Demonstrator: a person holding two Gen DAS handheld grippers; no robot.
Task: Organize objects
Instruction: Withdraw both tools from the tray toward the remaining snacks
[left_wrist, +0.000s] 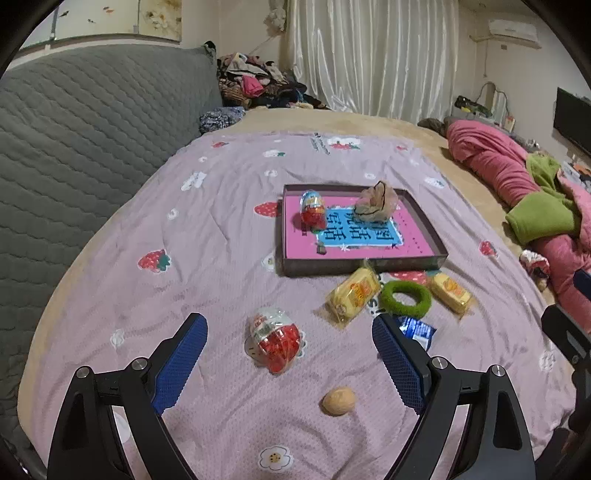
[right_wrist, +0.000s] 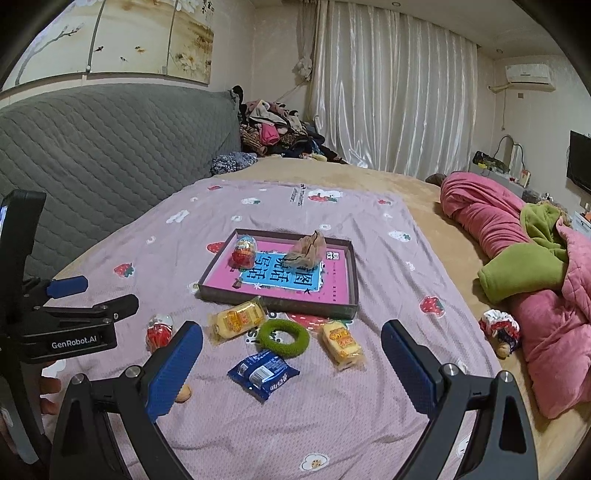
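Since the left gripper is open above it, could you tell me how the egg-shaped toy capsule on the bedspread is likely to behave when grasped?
The toy capsule looks like smooth, glossy plastic, so it may slip between the fingers. Its rounded egg shape, lying on its side, suggests it could roll if nudged. The soft, wrinkled bedspread would probably damp that roll.

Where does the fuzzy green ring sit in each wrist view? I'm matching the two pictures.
Left wrist view: fuzzy green ring, right of centre, between two yellow snack packets, past the right finger's tip.
Right wrist view: the ring, near centre, between the open fingers.
Shared landmark: the shallow pink-lined box tray just behind it.
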